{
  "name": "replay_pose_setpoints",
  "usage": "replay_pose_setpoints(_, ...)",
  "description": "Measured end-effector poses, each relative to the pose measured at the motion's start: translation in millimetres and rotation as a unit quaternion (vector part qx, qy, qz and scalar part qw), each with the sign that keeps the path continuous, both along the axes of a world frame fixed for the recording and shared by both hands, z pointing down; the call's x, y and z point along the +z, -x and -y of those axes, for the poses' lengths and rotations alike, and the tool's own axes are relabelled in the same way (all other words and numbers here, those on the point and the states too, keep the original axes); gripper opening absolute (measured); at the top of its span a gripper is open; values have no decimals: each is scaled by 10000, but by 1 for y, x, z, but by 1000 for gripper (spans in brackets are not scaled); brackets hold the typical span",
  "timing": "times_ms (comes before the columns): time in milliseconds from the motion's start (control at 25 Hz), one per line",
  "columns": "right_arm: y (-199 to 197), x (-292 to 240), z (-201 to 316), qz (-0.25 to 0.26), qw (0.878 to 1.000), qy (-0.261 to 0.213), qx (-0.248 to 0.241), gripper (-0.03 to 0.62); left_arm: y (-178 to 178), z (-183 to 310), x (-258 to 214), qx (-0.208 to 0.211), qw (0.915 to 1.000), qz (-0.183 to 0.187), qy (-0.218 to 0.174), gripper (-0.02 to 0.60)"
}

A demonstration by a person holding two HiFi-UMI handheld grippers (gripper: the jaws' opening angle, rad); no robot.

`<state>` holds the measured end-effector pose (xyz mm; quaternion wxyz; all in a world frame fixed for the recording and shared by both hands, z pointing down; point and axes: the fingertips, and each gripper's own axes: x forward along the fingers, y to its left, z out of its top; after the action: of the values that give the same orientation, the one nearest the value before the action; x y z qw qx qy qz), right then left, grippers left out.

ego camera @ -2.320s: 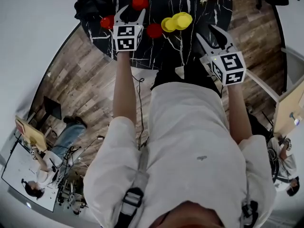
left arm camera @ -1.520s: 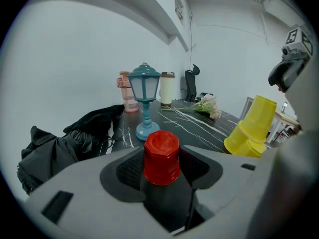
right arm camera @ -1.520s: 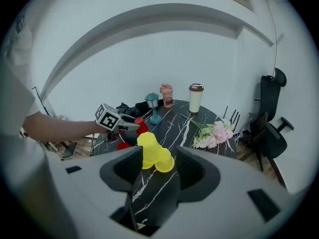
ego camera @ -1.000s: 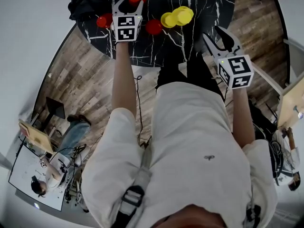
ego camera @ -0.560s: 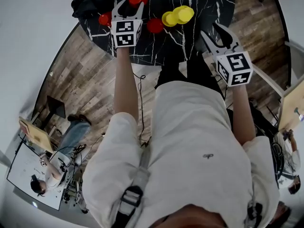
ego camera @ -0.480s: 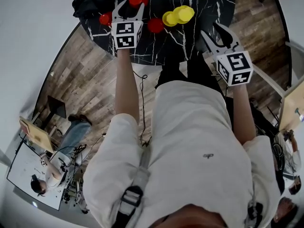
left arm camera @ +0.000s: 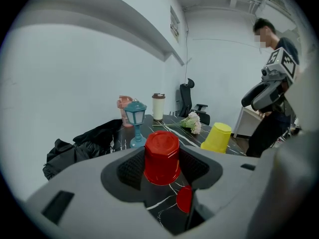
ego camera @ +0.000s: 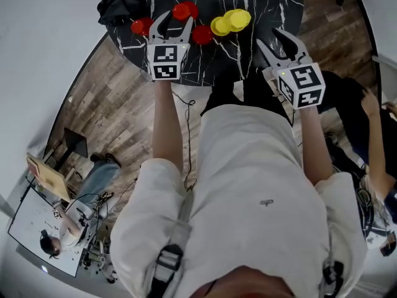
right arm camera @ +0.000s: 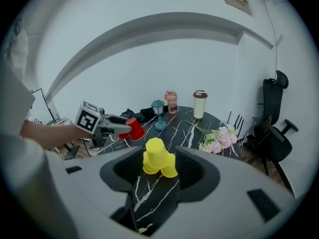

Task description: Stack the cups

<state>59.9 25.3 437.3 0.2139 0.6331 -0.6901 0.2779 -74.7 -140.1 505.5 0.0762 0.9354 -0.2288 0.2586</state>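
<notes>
An upside-down red cup [left arm camera: 162, 157] sits between the pads of my left gripper [ego camera: 175, 17], which is shut on it and holds it above the black marble table [ego camera: 248, 5]. The right gripper view shows that cup [right arm camera: 133, 128] off the tabletop at the left gripper's tips. Two more red cups [ego camera: 141, 26] [ego camera: 201, 35] stand on the table to either side. Yellow cups [right arm camera: 158, 162] stand clustered, one on top of the others. My right gripper [ego camera: 282, 42] hangs open near the table's edge, short of the yellow cups, with nothing between its fingers.
At the table's far side stand a teal lantern [left arm camera: 136, 121], a pink bottle [left arm camera: 123, 106], a coffee cup [left arm camera: 158, 106] and flowers [left arm camera: 192, 122]. Black cloth [left arm camera: 82, 144] lies at the left edge. A person's arm [ego camera: 369, 123] is at the right.
My left gripper closed round the far red cup, then rose with it and drew back toward me. The right gripper barely shifted. A person's arm has come in at the right.
</notes>
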Motion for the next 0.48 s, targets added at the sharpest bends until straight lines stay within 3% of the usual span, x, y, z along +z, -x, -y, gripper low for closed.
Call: replay_pose_setpoints(480, 9, -3, 0, 40, 9999, -105, -49, 204, -5, -37, -16, 430, 9991, -26, -16, 212)
